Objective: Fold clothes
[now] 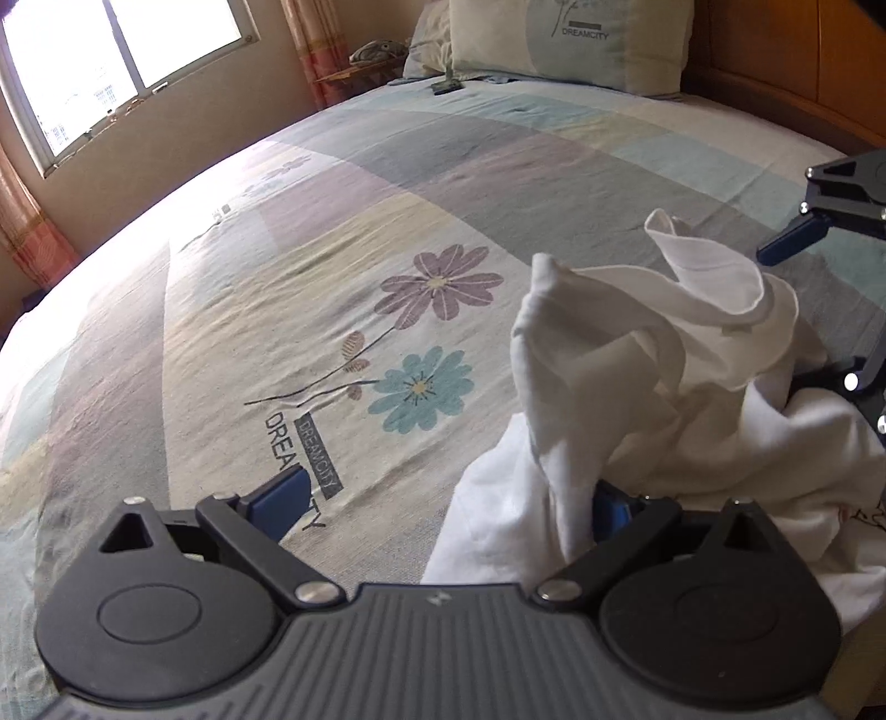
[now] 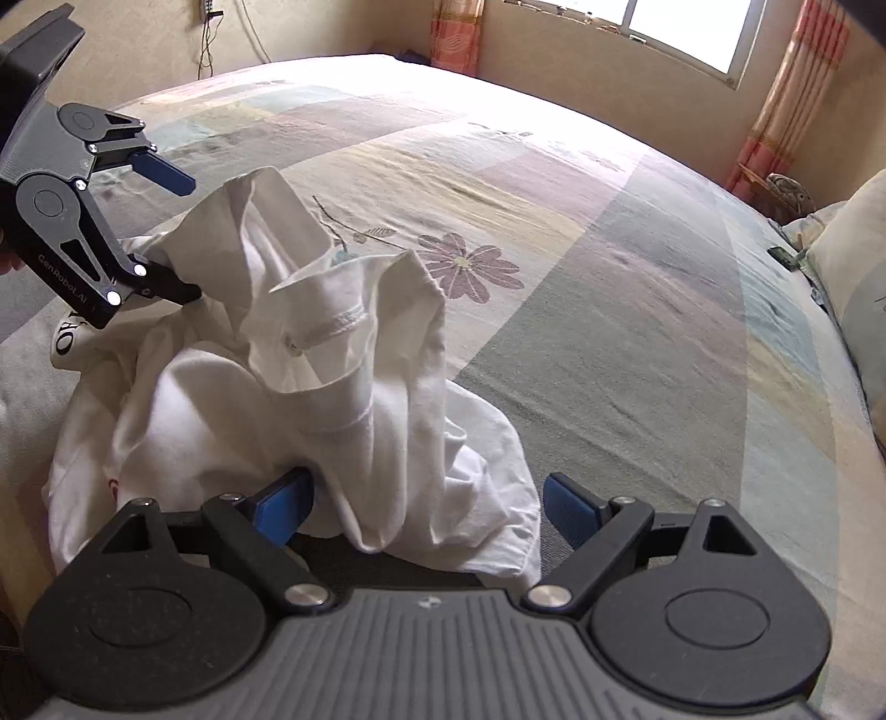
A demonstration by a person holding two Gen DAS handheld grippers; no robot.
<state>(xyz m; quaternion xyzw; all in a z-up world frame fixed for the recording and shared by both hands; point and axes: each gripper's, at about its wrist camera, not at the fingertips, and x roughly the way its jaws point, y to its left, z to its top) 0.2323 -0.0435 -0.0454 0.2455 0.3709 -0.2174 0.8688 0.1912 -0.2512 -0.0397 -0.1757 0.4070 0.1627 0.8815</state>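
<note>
A crumpled white garment [image 1: 637,387] lies in a heap on the bed, standing up in loose peaks; in the right wrist view the garment [image 2: 343,354] shows a stitched hem. My left gripper [image 1: 446,493] is open wide at the heap's left side, with cloth draped against its right blue finger [image 1: 609,509]. My right gripper [image 2: 426,498] is also open wide, and a fold of the garment hangs loosely between its blue fingers [image 2: 570,509]. Each gripper appears in the other's view: the left gripper [image 2: 188,238] and the right gripper [image 1: 786,318] straddle opposite edges of the heap.
The bed sheet [image 1: 387,194] has pastel patches, printed flowers and lettering. Pillows [image 1: 581,39] and a wooden headboard [image 1: 803,55] stand at the far end. A small dark object [image 1: 446,86] lies near the pillows. A window [image 2: 664,22] with curtains [image 2: 797,94] lights the wall.
</note>
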